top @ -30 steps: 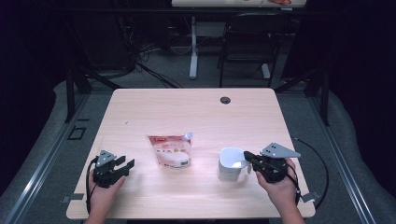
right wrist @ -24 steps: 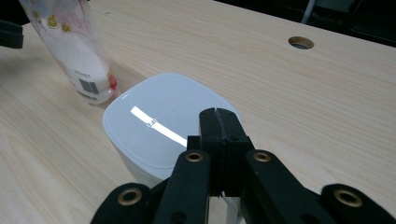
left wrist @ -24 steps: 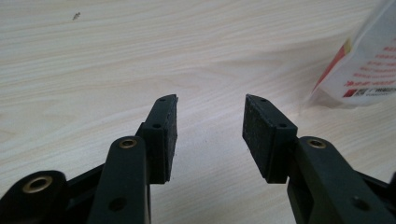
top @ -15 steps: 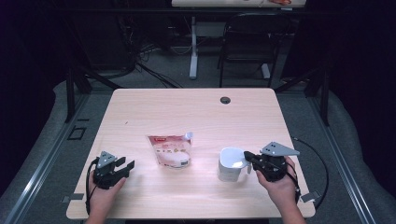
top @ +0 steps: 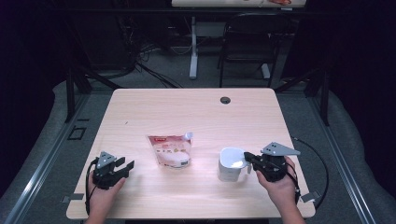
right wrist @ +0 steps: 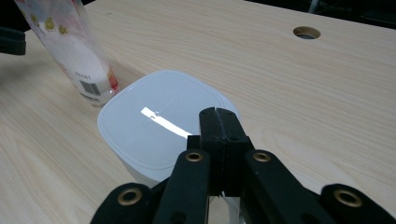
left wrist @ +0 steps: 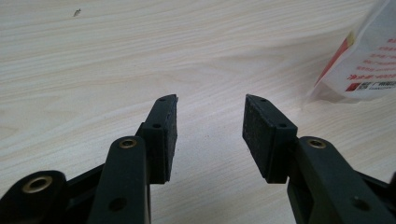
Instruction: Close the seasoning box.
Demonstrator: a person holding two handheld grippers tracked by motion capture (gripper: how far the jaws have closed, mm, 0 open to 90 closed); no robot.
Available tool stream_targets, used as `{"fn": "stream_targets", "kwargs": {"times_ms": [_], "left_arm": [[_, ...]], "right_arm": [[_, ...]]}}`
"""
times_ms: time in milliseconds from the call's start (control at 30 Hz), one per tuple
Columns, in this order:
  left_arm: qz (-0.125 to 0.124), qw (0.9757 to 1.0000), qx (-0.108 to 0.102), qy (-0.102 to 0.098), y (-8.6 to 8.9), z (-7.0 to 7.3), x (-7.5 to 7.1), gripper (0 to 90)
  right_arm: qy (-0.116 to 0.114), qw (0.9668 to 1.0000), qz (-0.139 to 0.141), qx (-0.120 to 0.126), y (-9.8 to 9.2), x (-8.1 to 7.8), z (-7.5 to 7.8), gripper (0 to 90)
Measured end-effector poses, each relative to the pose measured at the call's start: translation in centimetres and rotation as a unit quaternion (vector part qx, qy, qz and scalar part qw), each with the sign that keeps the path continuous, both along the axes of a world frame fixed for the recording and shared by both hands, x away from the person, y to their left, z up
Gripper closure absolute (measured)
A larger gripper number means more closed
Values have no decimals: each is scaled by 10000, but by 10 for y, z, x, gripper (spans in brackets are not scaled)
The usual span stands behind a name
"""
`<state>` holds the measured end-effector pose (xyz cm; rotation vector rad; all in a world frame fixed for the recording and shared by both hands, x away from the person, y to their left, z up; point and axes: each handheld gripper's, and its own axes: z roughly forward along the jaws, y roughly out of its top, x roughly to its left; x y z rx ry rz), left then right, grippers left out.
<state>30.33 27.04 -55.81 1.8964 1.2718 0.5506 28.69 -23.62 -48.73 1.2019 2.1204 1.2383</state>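
Two grippers sit low over the near part of a pale wooden table [top: 196,107], one in each of the person's hands. Near the table's front left corner, the left gripper [top: 122,167] has its jaws spread with bare wood between the pads [left wrist: 164,122], and nothing touches them. Ahead of it and off to its right lies a white pouch [top: 171,150] with red print and a small spout at its upper right corner; in the left gripper view only the pouch's printed edge [left wrist: 369,65] shows at the far right, apart from the jaws.

On the other side, the right gripper [top: 247,159] points toward the table's middle, its jaws pressed tightly together with no gap visible in the right gripper view. Its closed tip [right wrist: 217,122] sits at the near rim of a white lidded container [top: 231,164], which stands directly in front of it; in the right gripper view the tip overlaps the lid's edge [right wrist: 159,119], and whether anything thin is caught between the pads cannot be told. Beyond the container and to that gripper's left, the pouch shows its barcode end [right wrist: 79,60]. A round cable hole [top: 225,100] lies far ahead of both grippers, near the table's back edge
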Motion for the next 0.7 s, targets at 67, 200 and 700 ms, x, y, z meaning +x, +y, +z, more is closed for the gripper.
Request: {"fn": "stream_targets", "kwargs": {"times_ms": [67,200,700], "left_arm": [[-5,10000,0,1,0,0,0,552],[-9,10000,-8,7,0,0,0,552],[-18,10000,-1,-4,0,0,1,552]], "right_arm": [[50,10000,-10,62,-1,0,0,900],[109,9998,-19,189,-4,1,-1,900],[218,9983,-69,537,-10,1,-5,900]]}}
